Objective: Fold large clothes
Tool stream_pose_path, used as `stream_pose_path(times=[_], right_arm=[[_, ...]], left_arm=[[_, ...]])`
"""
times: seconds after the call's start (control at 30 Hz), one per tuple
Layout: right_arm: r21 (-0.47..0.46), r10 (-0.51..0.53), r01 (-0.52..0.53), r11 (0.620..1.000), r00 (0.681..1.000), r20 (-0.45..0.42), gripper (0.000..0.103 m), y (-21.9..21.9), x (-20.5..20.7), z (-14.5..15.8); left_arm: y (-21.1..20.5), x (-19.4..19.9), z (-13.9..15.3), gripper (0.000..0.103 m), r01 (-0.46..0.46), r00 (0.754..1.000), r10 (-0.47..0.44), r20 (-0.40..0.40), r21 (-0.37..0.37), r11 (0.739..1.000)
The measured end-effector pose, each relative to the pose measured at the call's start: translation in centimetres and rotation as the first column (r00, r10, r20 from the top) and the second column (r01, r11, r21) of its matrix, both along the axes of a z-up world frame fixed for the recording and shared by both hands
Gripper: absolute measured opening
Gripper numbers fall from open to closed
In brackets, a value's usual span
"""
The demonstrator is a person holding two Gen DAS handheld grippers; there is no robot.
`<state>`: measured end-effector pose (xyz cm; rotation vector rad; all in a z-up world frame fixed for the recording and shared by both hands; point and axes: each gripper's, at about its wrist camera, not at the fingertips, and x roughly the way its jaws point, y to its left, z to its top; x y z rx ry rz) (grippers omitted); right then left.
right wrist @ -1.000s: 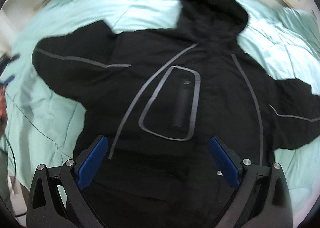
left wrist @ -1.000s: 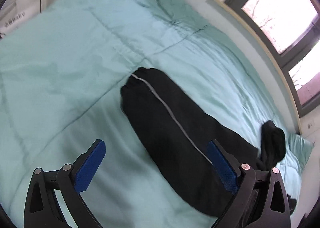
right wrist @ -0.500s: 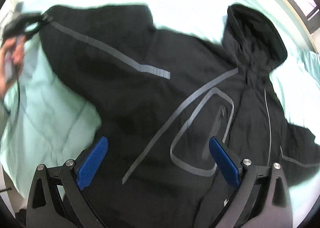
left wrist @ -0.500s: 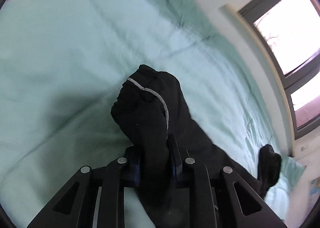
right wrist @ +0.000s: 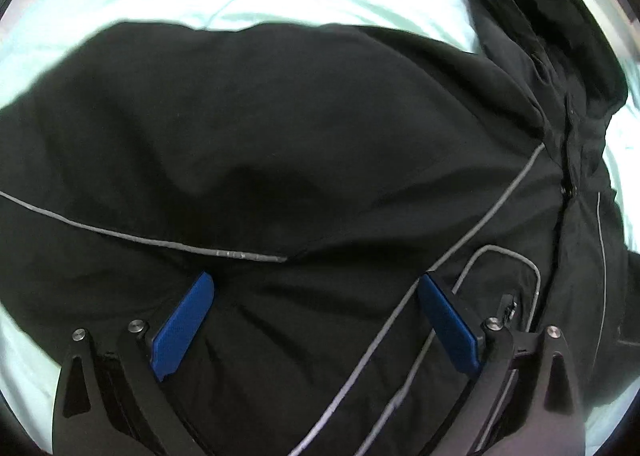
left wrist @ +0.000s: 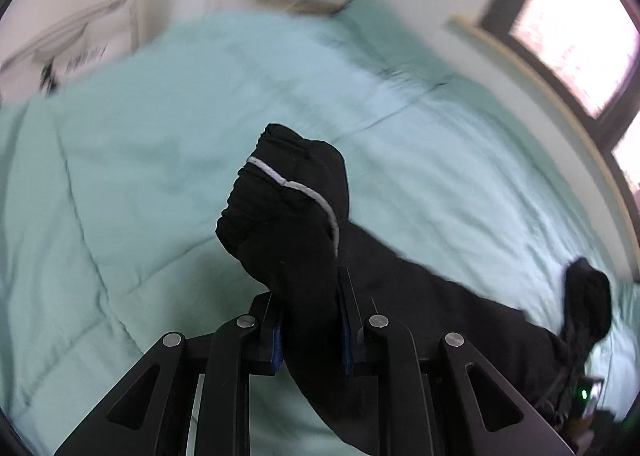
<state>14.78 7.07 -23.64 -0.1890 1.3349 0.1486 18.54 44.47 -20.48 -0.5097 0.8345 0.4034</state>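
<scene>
Soft, light black hooded jacket with grey piping (right wrist: 320,144) spread on mint-green quilted bed (left wrist: 120,176). Left gripper (left wrist: 310,332) clamps sleeve cuff (left wrist: 284,196); right gripper (right wrist: 316,320) fingers wide above the body. Take cuffs and hems; slick fabric may slip.

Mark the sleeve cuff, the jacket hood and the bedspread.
sleeve cuff (left wrist: 280,192): left wrist view, bunched end above the jaws.
jacket hood (right wrist: 560,16): right wrist view, dark hood top.
bedspread (left wrist: 140,176): left wrist view, bare green quilt.

My left cam looks obliquely down along the sleeve (left wrist: 288,216) across the bed (left wrist: 120,176); right cam near-vertical, close over the jacket (right wrist: 280,136). Both share jacket and bedding
</scene>
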Motion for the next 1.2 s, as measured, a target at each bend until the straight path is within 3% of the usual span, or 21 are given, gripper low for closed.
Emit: stream_pose_path(times=[0.17, 0.3, 0.47, 0.6, 0.7, 0.87, 1.0, 1.07, 1.2], right_arm=[[0.065, -0.044, 0.040, 0.997, 0.997, 0.068, 0.100, -3.0, -2.0, 5.1], [0.076, -0.061, 0.054, 0.996, 0.994, 0.088, 0.100, -6.2, -4.0, 7.5], [0.088, -0.119, 0.109, 0.990, 0.986, 0.114, 0.100, -11.9, -6.2, 9.2], [0.115, -0.224, 0.211, 0.971, 0.968, 0.112, 0.100, -18.2, -7.0, 9.8], [0.146, -0.324, 0.307, 0.940, 0.940, 0.105, 0.100, -23.3, -7.6, 10.1], [0.167, -0.443, 0.426, 0.889, 0.892, 0.084, 0.100, -29.6, -7.5, 9.3], [0.170, -0.503, 0.487, 0.856, 0.862, 0.062, 0.100, -32.5, -7.9, 8.3], [0.164, -0.518, 0.504, 0.848, 0.854, 0.055, 0.100, -33.3, -8.1, 7.9], [0.157, -0.514, 0.502, 0.851, 0.857, 0.043, 0.100, -33.7, -8.5, 7.5]], left_arm=[[-9.1, 0.6, 7.2, 0.021, 0.223, 0.969, -0.231, 0.088, 0.095, 0.970], [-19.0, 2.4, 8.9, 0.021, 0.409, 0.904, -0.421, 0.079, 0.131, 0.903], [-30.1, 4.6, 6.6, 0.021, 0.574, 0.817, -0.577, -0.010, 0.103, 0.812], [-37.3, 5.2, 3.3, 0.021, 0.667, 0.744, -0.661, -0.098, 0.042, 0.744], [-41.1, 5.7, 1.3, 0.021, 0.714, 0.695, -0.704, -0.146, 0.023, 0.700], [-48.3, 6.7, -1.1, 0.024, 0.803, 0.581, -0.794, -0.179, -0.032, 0.595], [-52.4, 7.1, -2.6, 0.037, 0.852, 0.486, -0.853, -0.190, -0.112, 0.511], [-53.8, 6.8, -3.2, 0.039, 0.873, 0.427, -0.884, -0.192, -0.168, 0.458], [-54.6, 5.6, -3.3, 0.039, 0.889, 0.362, -0.915, -0.180, -0.229, 0.397]])
